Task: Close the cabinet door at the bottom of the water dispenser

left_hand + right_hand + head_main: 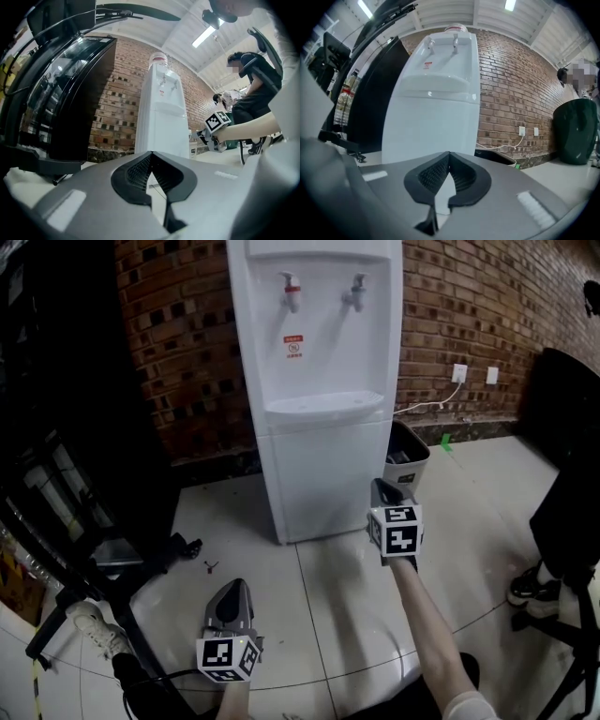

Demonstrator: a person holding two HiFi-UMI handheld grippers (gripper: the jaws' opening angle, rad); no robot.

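The white water dispenser [319, 381] stands against the brick wall, its bottom cabinet door [328, 474] flush with the body. My right gripper [384, 487] is shut and empty, held level just in front of the door's right edge; whether it touches the door I cannot tell. In the right gripper view the dispenser [436, 108] fills the middle beyond the closed jaws of that gripper [449, 154]. My left gripper [232, 594] is shut with nothing in it, lower and further back over the floor tiles. The left gripper view shows the dispenser [161, 117] beyond its own tips [151, 153].
A grey waste bin [408, 457] sits right of the dispenser, below a white cable and wall sockets [458, 373]. A black glass-fronted cabinet [75, 427] stands at the left. A black chair [567, 521] and a person's shoe [530, 587] are at the right.
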